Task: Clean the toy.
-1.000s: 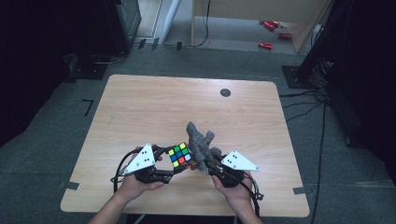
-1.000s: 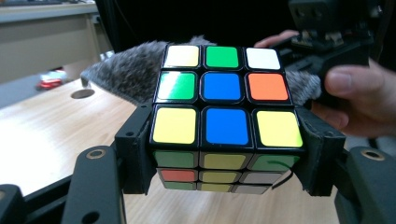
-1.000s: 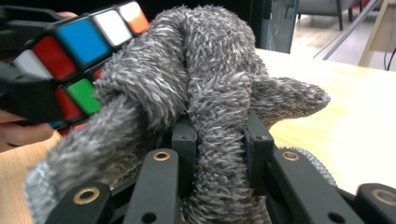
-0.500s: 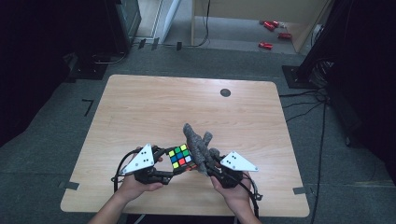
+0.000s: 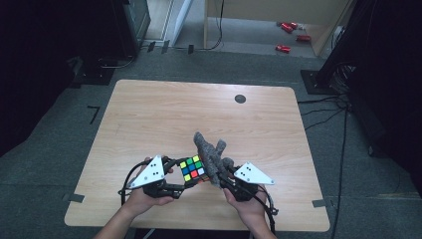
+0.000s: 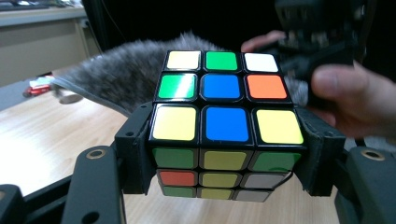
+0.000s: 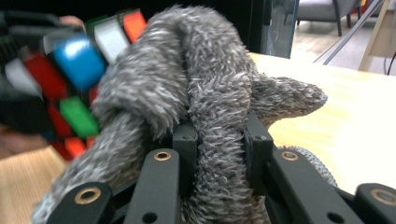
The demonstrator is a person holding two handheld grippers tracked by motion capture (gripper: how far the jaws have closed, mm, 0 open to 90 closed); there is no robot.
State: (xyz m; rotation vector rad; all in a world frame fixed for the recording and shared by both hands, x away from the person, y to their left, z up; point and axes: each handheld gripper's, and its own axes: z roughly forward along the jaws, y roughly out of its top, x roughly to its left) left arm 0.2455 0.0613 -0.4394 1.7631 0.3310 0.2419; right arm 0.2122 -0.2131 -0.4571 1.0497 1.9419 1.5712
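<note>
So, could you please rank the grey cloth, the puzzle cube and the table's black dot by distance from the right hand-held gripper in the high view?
1. Grey cloth, clamped in its jaws.
2. Puzzle cube, just left.
3. Black dot, far table edge.

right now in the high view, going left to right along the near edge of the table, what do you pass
left tool → puzzle cube, clamped in it → grey fuzzy cloth, pinched by the next → right tool
</note>
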